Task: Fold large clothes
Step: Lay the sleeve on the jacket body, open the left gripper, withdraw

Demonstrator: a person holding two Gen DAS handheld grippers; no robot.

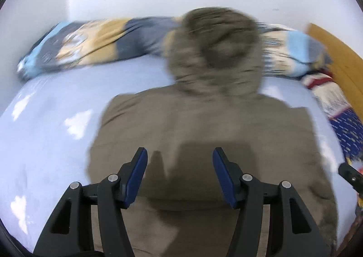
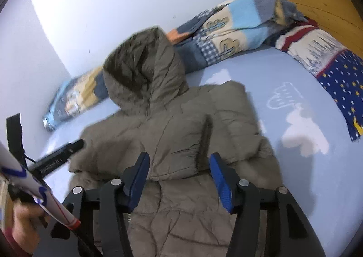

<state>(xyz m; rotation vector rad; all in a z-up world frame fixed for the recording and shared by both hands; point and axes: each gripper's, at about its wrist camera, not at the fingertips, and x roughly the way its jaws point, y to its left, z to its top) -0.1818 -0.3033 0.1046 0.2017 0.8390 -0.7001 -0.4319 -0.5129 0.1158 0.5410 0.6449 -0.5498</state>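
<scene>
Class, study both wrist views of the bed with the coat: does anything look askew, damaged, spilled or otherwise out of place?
Nothing looks damaged or spilled. The brown hooded coat lies on the light blue sheet, its hood propped against the rumpled patterned blanket along the wall. Both grippers, left and right, hover open above it.

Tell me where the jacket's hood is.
In the right wrist view the hood stands up left of centre, at the jacket's far end, against the patterned blanket.

Home bedroom, bed [image 2: 261, 102], pillow [image 2: 335, 71], wooden headboard [image 2: 317, 0]
</scene>
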